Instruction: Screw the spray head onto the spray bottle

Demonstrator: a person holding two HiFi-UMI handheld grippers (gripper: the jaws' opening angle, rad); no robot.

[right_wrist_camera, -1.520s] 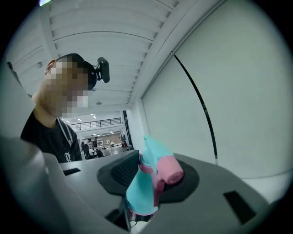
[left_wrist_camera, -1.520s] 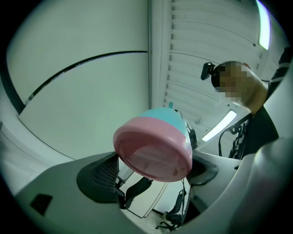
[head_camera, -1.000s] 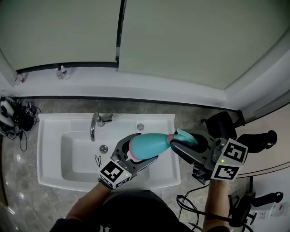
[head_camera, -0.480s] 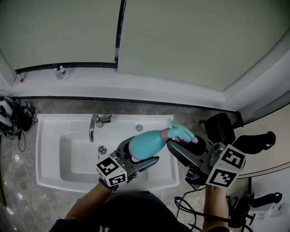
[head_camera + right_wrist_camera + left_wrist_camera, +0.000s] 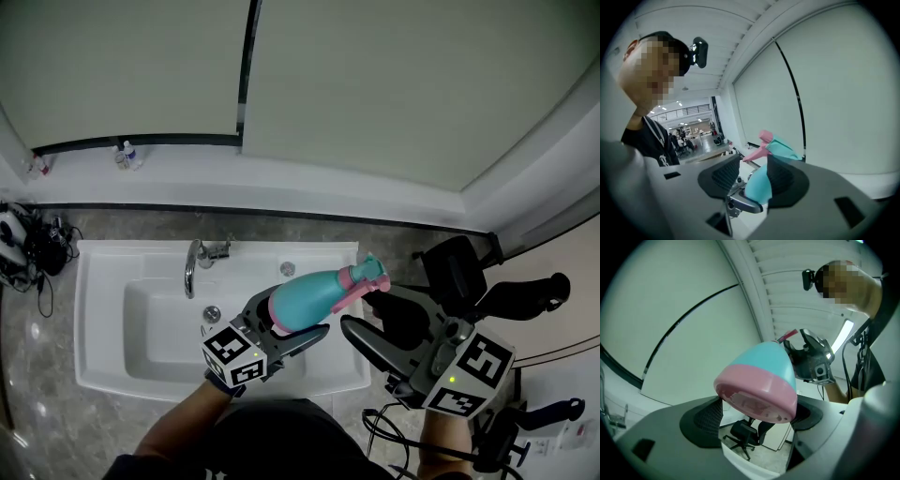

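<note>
Left claw [image 5: 298, 311] was clamped wide on the bottle [image 5: 321, 292], with both pads squeezing its pink base. That left the bottle hanging nearly level over the sink [image 5: 94, 281], neck aimed at about 2 o'clock in the head view. The spray head [image 5: 366, 276] sat on that neck end, pink trigger and teal top. I couldn't tell how far down the thread it was.

Right claw [image 5: 366, 314] was at roughly 5 o'clock from the spray head, close but not touching it. Its jaws had just been opening and stood partly apart with nothing pinched between them. Through its own camera I just saw the bottle and spray head farther out past the pads.

Faucet [image 5: 192, 262] was at 9 o'clock from the bottle, and the grey counter [image 5: 394, 239] ran around the sink.
</note>
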